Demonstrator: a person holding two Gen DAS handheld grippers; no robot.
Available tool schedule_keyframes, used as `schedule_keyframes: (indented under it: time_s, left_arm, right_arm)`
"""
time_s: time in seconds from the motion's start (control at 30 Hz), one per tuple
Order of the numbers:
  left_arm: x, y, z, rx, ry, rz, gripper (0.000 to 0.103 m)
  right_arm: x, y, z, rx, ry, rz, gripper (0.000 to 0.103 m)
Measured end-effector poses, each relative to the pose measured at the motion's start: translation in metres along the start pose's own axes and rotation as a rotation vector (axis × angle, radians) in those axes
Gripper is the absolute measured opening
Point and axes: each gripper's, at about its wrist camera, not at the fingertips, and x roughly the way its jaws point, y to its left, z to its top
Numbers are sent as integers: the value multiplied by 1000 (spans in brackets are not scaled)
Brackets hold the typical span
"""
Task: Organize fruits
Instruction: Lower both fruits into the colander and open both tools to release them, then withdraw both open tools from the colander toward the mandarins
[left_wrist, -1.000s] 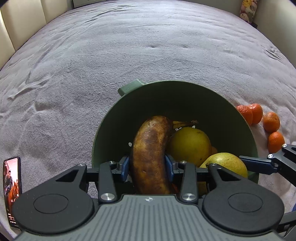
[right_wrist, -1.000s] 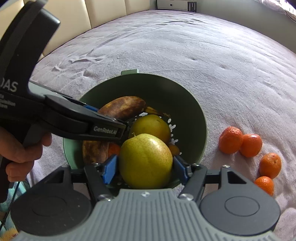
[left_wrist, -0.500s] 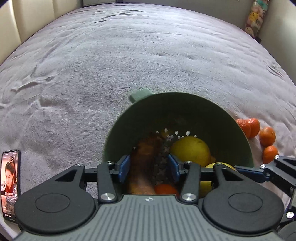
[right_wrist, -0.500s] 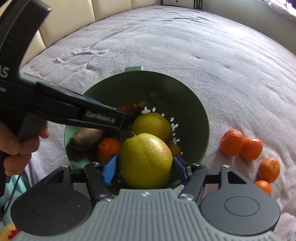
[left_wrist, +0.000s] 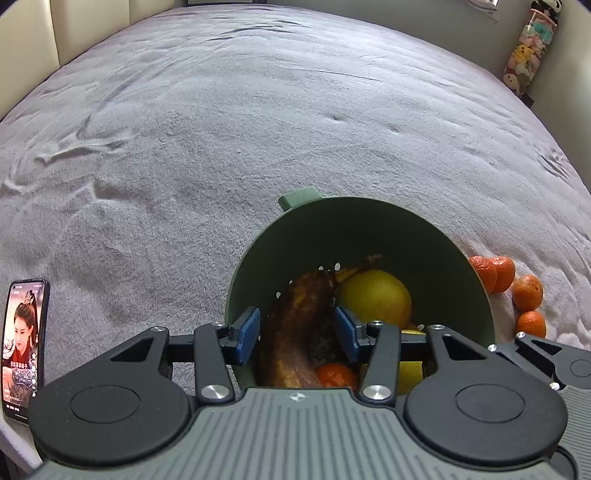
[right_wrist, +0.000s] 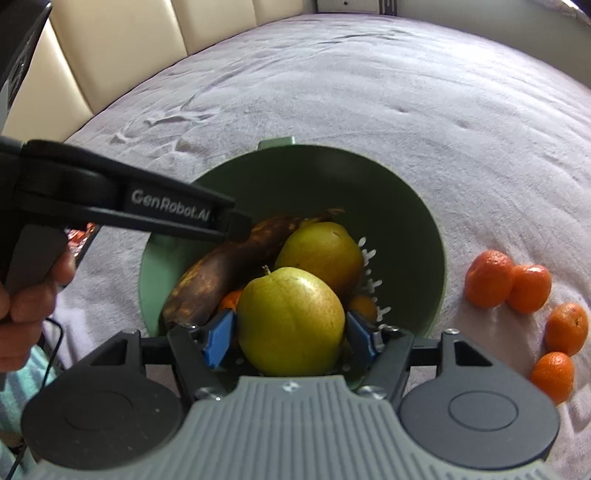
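Observation:
A green colander bowl on the grey bed holds a brown overripe banana, a yellow pear and small tangerines. My left gripper is open above the banana, its blue pads apart from the peel. My right gripper is shut on a second yellow-green pear, held over the bowl's near rim. The left gripper's body crosses the right wrist view at left.
Several loose tangerines lie on the bed right of the bowl. A phone with a lit screen stands at the left bed edge. Beige headboard panels rise behind. Plush toys stand far right.
My left gripper opened and let the banana down into the bowl, then drew back and up. My right gripper kept its hold on the pear over the bowl.

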Motion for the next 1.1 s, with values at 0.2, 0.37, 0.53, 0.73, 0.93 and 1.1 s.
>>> schedule_keyframes:
  time_s: [0.2,0.37,0.53,0.73,0.93,1.1]
  left_arm:
    - [-2,-4,-2,20,1,8,56]
    - [-4,-7,-3,36,6,8,57]
    - [-13,-13,-3,54,-17,8,58]
    - [-29,-27,-4,89,-59,-11,58]
    - [-46,-44,-8,124,-111,-38,62]
    - [-56,-60,-14,150,-133,-82,63]
  right_arm:
    - [1,-1,0,-9,36,-1,63]
    - [-8,-7,3,45,15,18,70]
    - [-24,-12,4,69,-20,-4,74]
    - [-54,-15,2,87,-101,-47,74]
    - [-90,-26,-10,141,-177,-150,79]
    - [-113,-46,-20,234,-222,-238,81]
